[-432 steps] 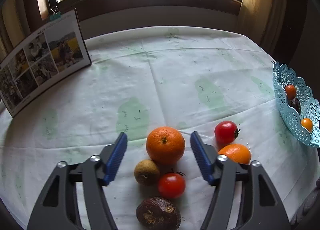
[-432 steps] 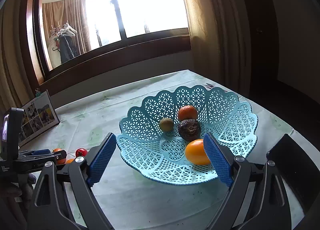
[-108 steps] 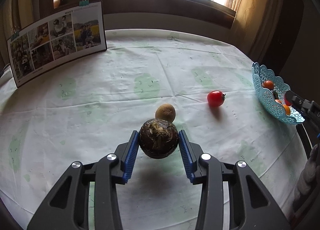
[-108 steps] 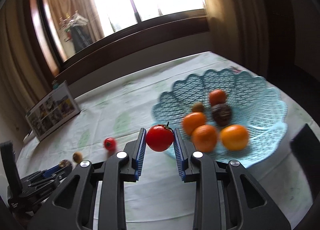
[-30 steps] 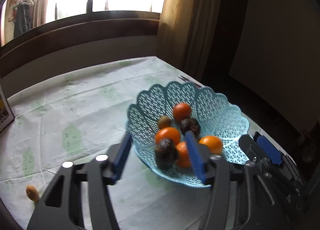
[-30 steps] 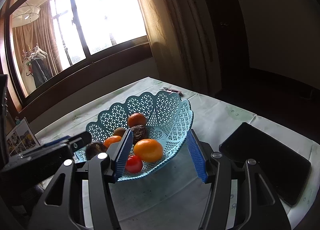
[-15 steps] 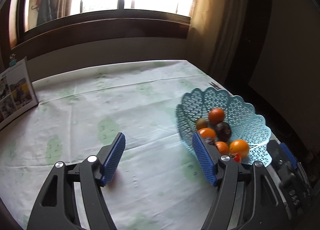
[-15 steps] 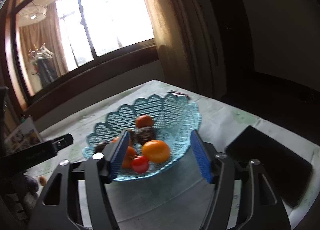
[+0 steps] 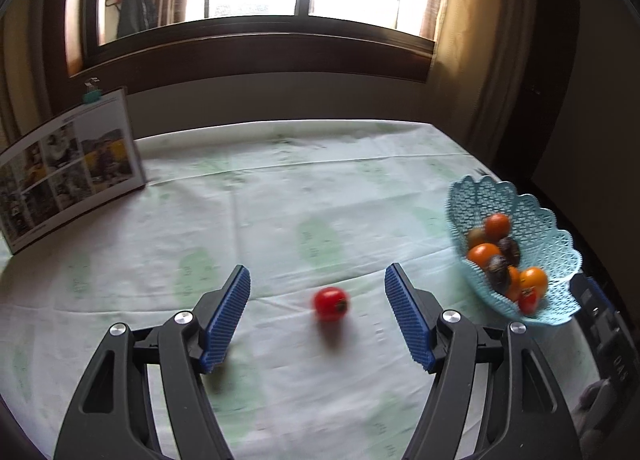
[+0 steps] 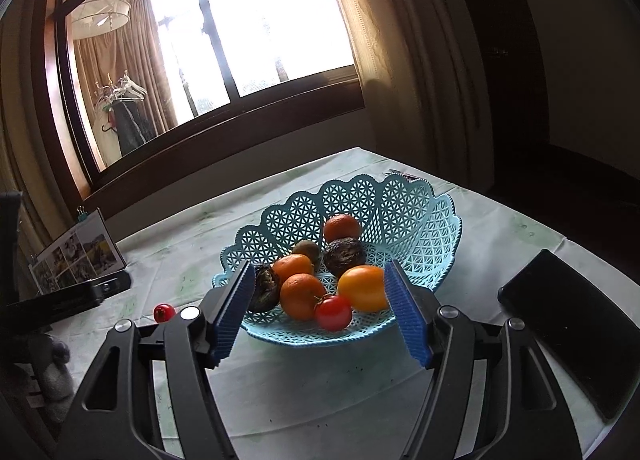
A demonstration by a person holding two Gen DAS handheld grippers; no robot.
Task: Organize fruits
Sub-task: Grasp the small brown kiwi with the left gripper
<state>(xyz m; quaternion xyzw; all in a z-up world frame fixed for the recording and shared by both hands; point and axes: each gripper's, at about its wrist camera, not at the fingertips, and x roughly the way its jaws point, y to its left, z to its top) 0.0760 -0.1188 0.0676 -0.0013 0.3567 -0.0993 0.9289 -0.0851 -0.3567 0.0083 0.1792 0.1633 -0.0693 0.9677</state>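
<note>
A red tomato (image 9: 331, 303) lies alone on the pale green-patterned tablecloth (image 9: 280, 188). In the picture it sits between the fingers of my left gripper (image 9: 317, 275), a little beyond them; that gripper is open and holds nothing. At the right stands the turquoise lattice basket (image 9: 532, 212) with several fruits. In the right wrist view the basket (image 10: 360, 196) holds oranges, dark wrinkled fruits and a tomato (image 10: 334, 312). My right gripper (image 10: 320, 272) hangs just in front of it, jaws opening, nothing between them. The lone tomato (image 10: 164, 312) shows at the left.
A clipped photo calendar (image 9: 68, 176) stands at the table's far left. A black flat device (image 10: 572, 324) lies right of the basket. The left gripper's body (image 10: 64, 300) reaches in from the left. Window and curtains stand behind the table.
The left gripper has swung left, away from the basket, where its dark fruit stayed, and now faces the lone tomato. The right gripper's jaws have widened a little in front of the basket.
</note>
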